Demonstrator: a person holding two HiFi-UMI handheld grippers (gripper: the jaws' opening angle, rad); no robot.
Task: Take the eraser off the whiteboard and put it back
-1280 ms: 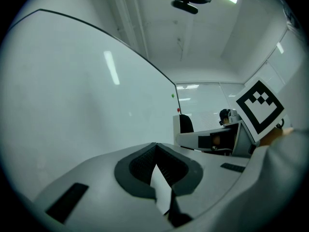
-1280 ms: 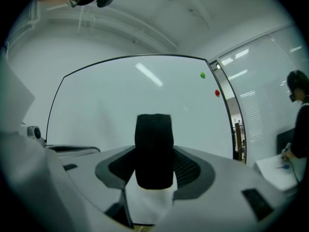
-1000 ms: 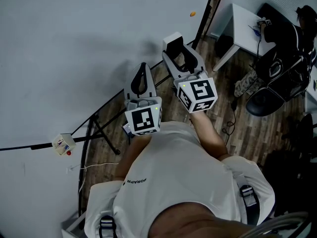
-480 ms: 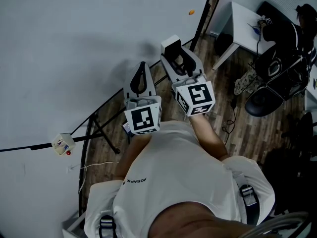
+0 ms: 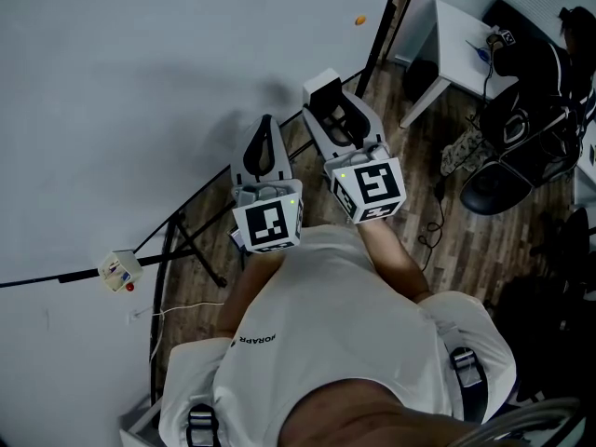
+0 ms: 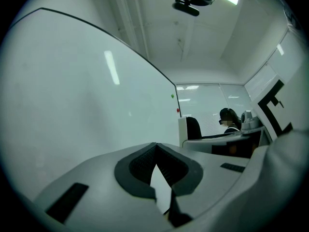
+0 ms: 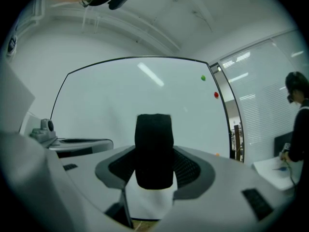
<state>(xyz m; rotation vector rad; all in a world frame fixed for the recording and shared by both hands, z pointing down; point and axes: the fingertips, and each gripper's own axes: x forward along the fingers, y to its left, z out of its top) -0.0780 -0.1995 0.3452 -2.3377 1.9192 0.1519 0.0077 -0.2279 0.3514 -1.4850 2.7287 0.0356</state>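
1. Right gripper view: the right hand-held gripper (image 7: 154, 154) is clamped on the black eraser (image 7: 153, 129). Pads press both its sides, and the eraser stands upright, sticking out past the jaw tips.
2. Left gripper view: the left hand-held gripper (image 6: 155, 148) is closed tip to tip with nothing between. In the head view it sits just left of the right one, idle.
3. The eraser is in front of the whiteboard (image 7: 111, 95), near its lower middle. I cannot tell whether it touches the board or hangs just off it. The head view shows the right gripper's nose close to the board face.
4. Status, my read: the take-off half looks done, since the eraser is in the grip and not parked on its own.
5. Left to do: seat it back on the board, open the jaws, back off, and confirm it sticks.
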